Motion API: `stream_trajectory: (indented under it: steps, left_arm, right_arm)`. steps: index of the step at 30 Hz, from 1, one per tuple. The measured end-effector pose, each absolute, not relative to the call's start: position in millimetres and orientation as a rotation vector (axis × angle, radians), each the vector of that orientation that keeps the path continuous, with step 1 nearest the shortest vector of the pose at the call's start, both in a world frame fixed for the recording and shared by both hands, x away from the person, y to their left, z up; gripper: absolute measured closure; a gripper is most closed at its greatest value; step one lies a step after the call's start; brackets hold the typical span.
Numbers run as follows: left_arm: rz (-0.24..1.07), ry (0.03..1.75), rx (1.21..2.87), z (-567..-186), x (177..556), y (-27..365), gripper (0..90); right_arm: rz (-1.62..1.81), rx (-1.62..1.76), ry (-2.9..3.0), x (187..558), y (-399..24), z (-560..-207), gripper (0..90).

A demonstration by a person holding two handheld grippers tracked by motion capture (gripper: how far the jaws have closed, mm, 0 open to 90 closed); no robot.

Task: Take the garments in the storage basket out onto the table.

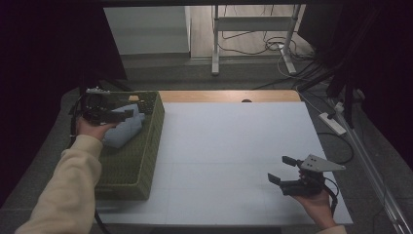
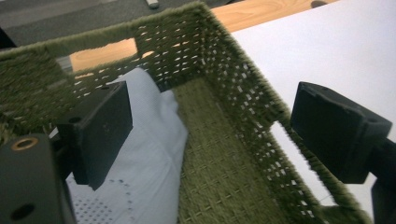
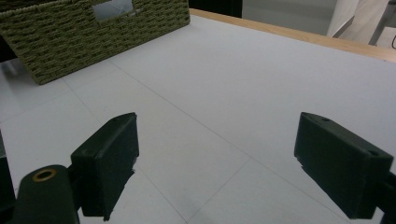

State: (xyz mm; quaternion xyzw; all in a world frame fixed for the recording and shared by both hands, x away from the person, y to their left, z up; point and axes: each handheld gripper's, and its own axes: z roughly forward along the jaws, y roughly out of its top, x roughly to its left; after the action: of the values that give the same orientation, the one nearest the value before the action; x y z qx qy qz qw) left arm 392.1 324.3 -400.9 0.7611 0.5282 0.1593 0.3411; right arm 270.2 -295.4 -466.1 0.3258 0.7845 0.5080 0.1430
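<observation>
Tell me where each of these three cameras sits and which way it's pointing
High view: above the person's side, looking forward and down on the white table; both forearms, left gripper and right gripper show.
Left gripper view: on the left gripper, looking into the green woven basket at the pale blue cloth; open jaws straddle the wall.
Right gripper view: on the right gripper, looking low across the table; open jaws show.
All three share the basket.

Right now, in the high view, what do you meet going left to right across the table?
Left gripper over the pale cloth → green woven basket → bare white tabletop → right gripper, jaws apart.
</observation>
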Motion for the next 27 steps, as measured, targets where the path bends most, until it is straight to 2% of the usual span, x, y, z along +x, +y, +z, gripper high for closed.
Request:
stream_trajectory:
  steps: [27]
  left_arm:
    - [0.414,1.497,1.956,-415,410,352,12.8]
  right_arm:
    - [1.450,0.943,2.271,270,-293,-468,13.8]
